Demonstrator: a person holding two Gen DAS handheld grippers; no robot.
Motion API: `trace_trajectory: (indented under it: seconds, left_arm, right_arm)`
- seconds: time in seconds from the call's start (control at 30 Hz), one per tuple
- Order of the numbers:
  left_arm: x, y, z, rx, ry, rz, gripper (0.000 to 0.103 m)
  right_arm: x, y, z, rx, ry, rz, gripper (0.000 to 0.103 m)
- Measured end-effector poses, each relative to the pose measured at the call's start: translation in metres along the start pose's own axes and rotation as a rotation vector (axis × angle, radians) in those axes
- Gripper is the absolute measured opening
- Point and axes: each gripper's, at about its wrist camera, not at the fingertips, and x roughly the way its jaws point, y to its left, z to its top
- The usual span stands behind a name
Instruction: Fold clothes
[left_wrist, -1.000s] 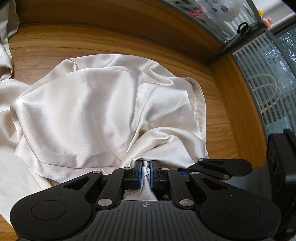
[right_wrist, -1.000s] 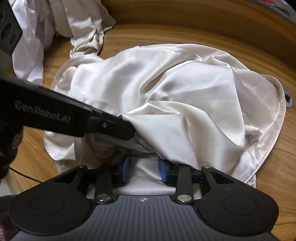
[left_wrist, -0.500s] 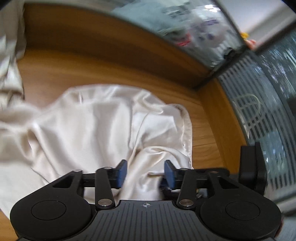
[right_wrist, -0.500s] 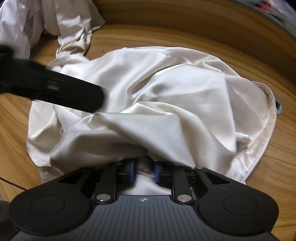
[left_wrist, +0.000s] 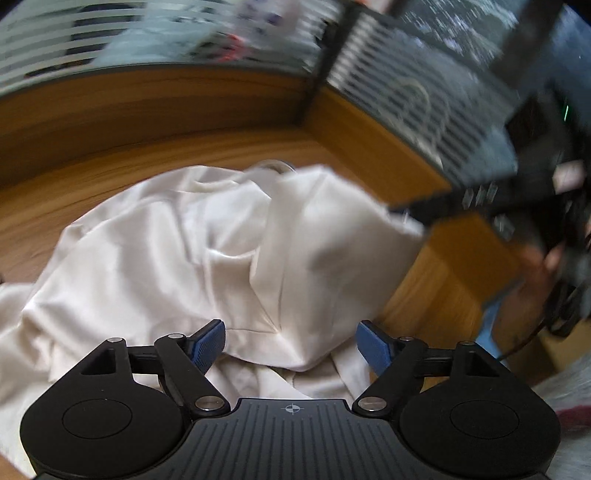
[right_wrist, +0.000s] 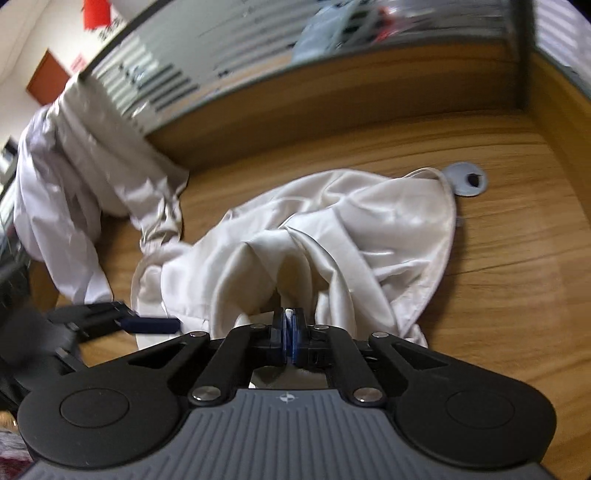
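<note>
A cream satin garment (left_wrist: 229, 258) lies crumpled on the wooden desk (left_wrist: 110, 173). My left gripper (left_wrist: 291, 345) hovers over its near edge, jaws opening wide, with cloth below them but not pressed by the blue pads (left_wrist: 207, 345). My right gripper (right_wrist: 289, 334) is shut on a fold of the same garment (right_wrist: 351, 229) and lifts it into a peak. The right gripper shows at the upper right of the left wrist view, pulling a corner of cloth (left_wrist: 399, 218) up. The left gripper's finger (right_wrist: 147, 324) appears low left in the right wrist view.
A second pale garment (right_wrist: 74, 192) hangs in a heap at the desk's back left. A grey cable grommet (right_wrist: 466, 180) sits by the cream garment's far corner. Wooden side walls and frosted glass panels (left_wrist: 406, 85) enclose the desk at back and right.
My left gripper let go of the fold, opened wide and rose a little. My right gripper shut on the garment's near fold and lifted it, rolling as it went.
</note>
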Motion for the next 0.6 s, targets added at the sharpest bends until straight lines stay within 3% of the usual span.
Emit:
trace_trajectory:
  seconds: [0.17,0.27,0.33,0.4,0.43,0.47,0.6]
  left_arm:
    - [0.031,-0.029,0.002,0.129,0.033,-0.027,0.080]
    - [0.051,-0.046,0.003,0.195,0.039,0.005,0.079]
    - [0.063,-0.053,0.003,0.233,0.054,0.043,0.063]
    - [0.070,-0.056,0.002,0.259,0.077,0.065,0.016]
    - [0.070,-0.057,0.001,0.272,0.080,0.072,0.008]
    - [0.070,-0.056,0.001,0.286,0.079,0.078,0.003]
    - [0.066,-0.053,0.001,0.328,0.082,0.134,0.003]
  right_arm:
    - [-0.026,-0.010,-0.012,0.114,-0.066,0.022,0.003]
    - [-0.039,-0.014,-0.024,0.183,-0.104,0.037,0.003]
    - [-0.047,-0.017,-0.032,0.217,-0.130,0.037,0.003]
    - [-0.055,-0.019,-0.040,0.248,-0.155,0.029,0.003]
    - [-0.060,-0.021,-0.044,0.262,-0.167,0.020,0.003]
    - [-0.064,-0.024,-0.048,0.276,-0.182,0.008,0.003]
    - [-0.086,-0.038,-0.065,0.351,-0.255,-0.055,0.002]
